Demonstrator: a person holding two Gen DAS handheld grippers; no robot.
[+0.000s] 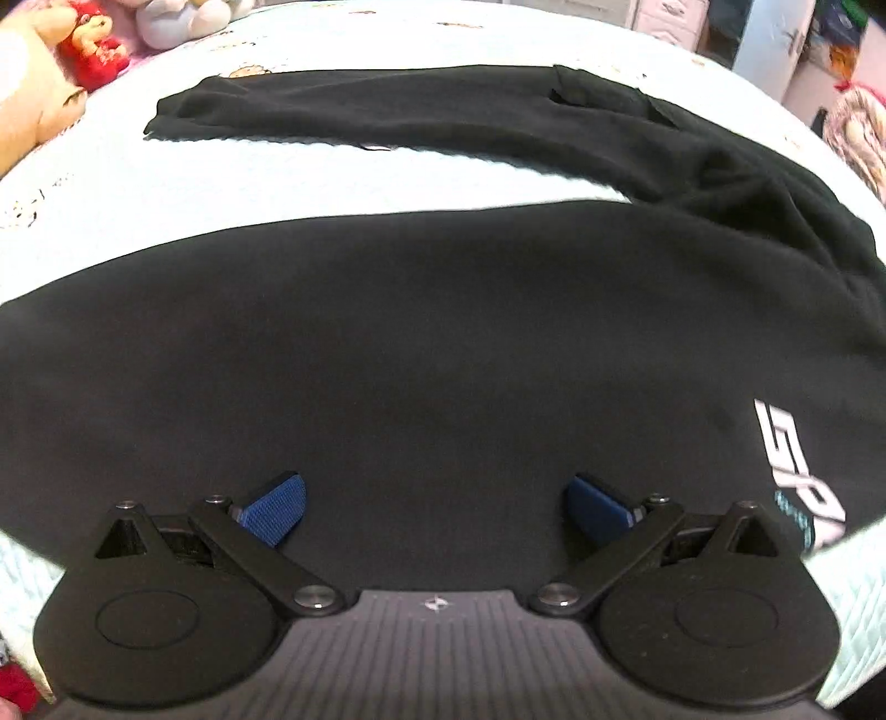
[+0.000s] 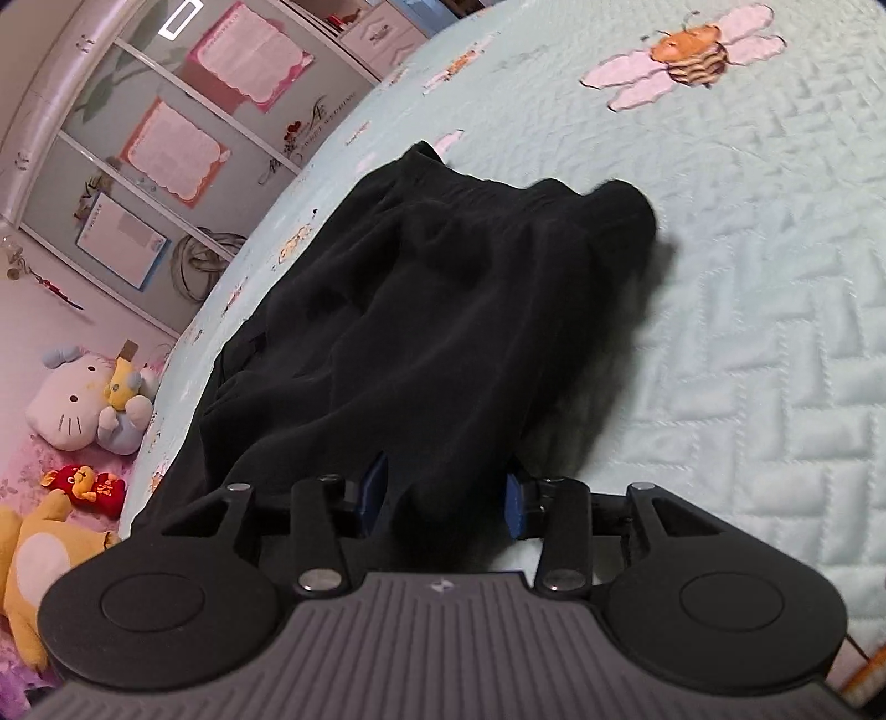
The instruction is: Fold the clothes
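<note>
A pair of black trousers (image 1: 415, 343) lies on a pale blue quilted bedspread (image 1: 166, 188), with one leg (image 1: 387, 116) stretched out farther back and white lettering (image 1: 797, 471) at the right. My left gripper (image 1: 434, 509) is open just above the near leg, with nothing between its blue pads (image 1: 274, 509). In the right wrist view the same black trousers (image 2: 443, 310) run away from me in a bunched heap. My right gripper (image 2: 446, 498) is closed on a fold of this black cloth between its blue pads (image 2: 374, 493).
Plush toys (image 1: 50, 61) sit past the bed's far left edge. In the right wrist view more plush toys (image 2: 83, 399) lie on a pink cover at the left, with a mirrored wardrobe (image 2: 166, 138) behind. A bee pattern (image 2: 686, 50) marks the bedspread (image 2: 747, 332).
</note>
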